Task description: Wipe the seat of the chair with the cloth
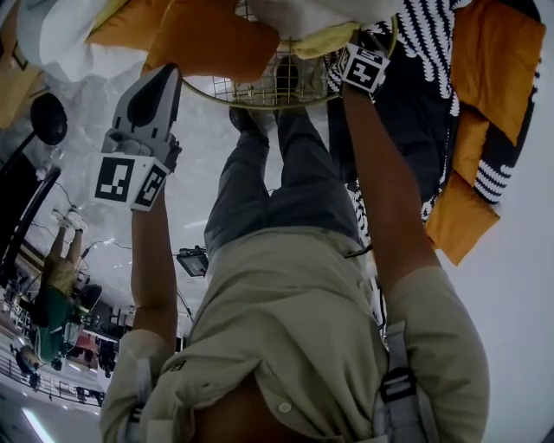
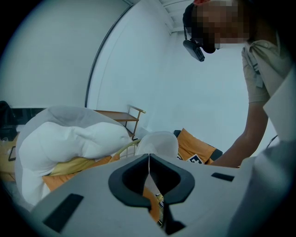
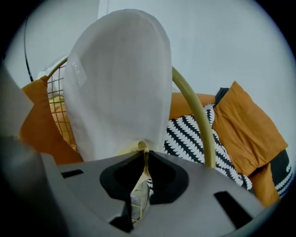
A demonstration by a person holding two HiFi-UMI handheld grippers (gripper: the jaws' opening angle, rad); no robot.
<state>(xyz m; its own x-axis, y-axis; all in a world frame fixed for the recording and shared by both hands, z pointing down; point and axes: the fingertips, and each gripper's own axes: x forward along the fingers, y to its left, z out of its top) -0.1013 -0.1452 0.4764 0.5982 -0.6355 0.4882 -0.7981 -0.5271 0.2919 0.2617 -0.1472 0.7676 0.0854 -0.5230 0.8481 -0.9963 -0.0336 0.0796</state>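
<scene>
The chair has a round yellow rim and a wire-mesh seat. Orange cushions and a black-and-white patterned cushion are piled on it. My right gripper is shut on a pinched edge of the white cloth, which rises over the seat. My left gripper is shut, its tip by the orange cushion left of the seat; I see nothing gripped in it. The cloth bulges just beyond it.
A big white pillow lies on the chair's left side. A wooden rack stands behind it against the pale wall. A black lamp and dark stands are on the floor at my left.
</scene>
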